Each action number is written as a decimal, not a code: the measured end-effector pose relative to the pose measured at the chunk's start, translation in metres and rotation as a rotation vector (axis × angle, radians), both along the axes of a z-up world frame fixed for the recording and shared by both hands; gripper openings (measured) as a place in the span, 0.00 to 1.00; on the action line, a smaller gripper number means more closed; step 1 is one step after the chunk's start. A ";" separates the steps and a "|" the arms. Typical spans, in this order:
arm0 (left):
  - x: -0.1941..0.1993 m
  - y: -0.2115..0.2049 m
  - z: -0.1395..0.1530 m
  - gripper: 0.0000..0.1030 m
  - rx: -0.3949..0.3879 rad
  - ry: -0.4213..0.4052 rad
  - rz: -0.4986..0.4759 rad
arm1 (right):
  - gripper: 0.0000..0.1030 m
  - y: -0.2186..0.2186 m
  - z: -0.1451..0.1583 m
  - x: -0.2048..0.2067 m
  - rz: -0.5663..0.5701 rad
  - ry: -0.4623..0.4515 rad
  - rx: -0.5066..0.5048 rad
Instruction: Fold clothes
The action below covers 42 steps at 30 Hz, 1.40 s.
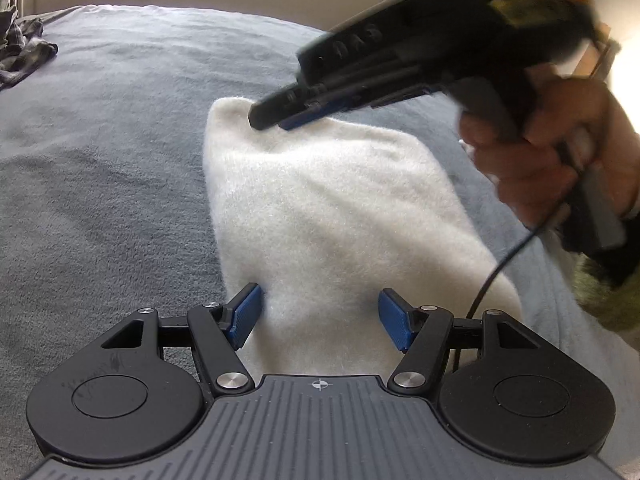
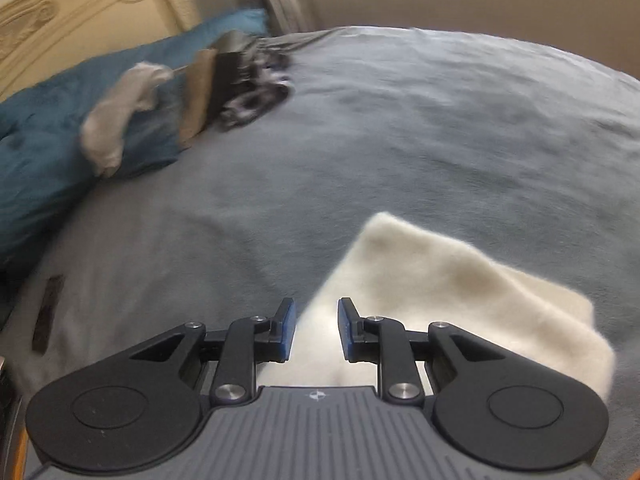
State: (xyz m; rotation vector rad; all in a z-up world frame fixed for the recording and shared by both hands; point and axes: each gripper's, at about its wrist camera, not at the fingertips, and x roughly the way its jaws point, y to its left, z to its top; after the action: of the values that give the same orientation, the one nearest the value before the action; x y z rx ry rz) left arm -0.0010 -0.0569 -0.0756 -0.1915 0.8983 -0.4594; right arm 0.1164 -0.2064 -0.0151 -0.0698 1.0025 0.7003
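Grey-blue fleece bedding [image 1: 100, 168] is filling both views, with a teal pillow [image 2: 36, 160] at the left of the right wrist view and a loose heap of dark patterned clothes [image 2: 256, 92] lying beyond it. I am working on a white fleecy garment [image 1: 320, 208], which is lying partly folded on the bed, right of centre in the left wrist view and at the lower right of the right wrist one. I am holding my left gripper [image 1: 320, 314] low over its near end, jaws standing well apart with the cloth between them but not pinched. My right gripper [image 1: 276, 122] is sitting at the garment's far corner in the upper middle of the left wrist view; its jaws are showing a narrow gap with white cloth under them, and I cannot tell whether they are pinching it. I judge a fold is being laid or smoothed. Next I am likely needing to close on an edge and carry it over squarely.
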 end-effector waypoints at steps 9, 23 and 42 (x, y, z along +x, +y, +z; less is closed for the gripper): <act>-0.002 0.006 0.007 0.61 -0.013 0.023 -0.009 | 0.22 0.000 -0.023 -0.003 -0.025 0.037 -0.063; -0.008 0.006 -0.004 0.59 0.018 0.131 -0.064 | 0.23 0.007 -0.018 -0.030 0.044 0.036 -0.118; -0.012 0.010 -0.025 0.59 0.052 0.208 -0.092 | 0.23 0.035 -0.013 -0.090 0.191 -0.089 -0.274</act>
State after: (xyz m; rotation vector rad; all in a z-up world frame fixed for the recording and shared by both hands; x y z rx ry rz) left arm -0.0134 -0.0470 -0.1002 -0.1523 1.1249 -0.5072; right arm 0.0268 -0.1717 -0.0283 -0.4372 1.0089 0.7226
